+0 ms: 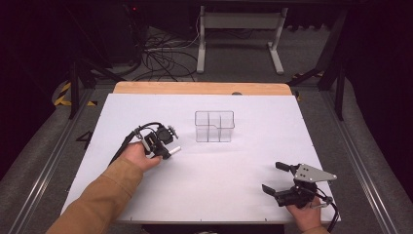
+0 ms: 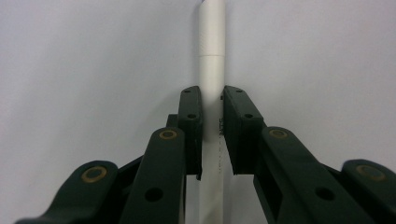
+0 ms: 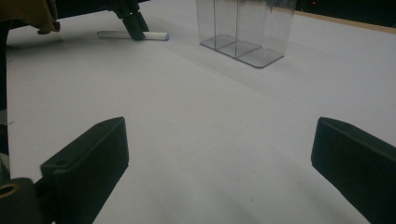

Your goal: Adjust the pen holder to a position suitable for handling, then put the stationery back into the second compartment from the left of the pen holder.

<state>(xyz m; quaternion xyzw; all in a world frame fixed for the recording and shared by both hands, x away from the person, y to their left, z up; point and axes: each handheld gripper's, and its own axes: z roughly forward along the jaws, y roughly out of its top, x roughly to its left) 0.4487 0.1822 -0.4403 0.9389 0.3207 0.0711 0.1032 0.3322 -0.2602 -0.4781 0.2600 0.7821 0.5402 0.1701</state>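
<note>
Already clamped between the left gripper (image 2: 212, 100) pads: white marker (image 2: 211, 51), lying flat on the white table (image 1: 219, 175), long axis running straight out ahead of the jaws (capped end jutting well past the tips). Ahead and to the right of those jaws, well apart: clear divided holder (image 1: 215, 126), upright, seemingly empty. Farther right, near the table edge: right gripper (image 1: 273, 178), jaws spread wide on nothing, much farther from the marker, so probably a left-hand lift.

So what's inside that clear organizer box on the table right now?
The clear organizer box looks empty: through its walls its dividers and bare floor show in the right gripper view. The white marker lies outside it, clamped in the left gripper.
</note>
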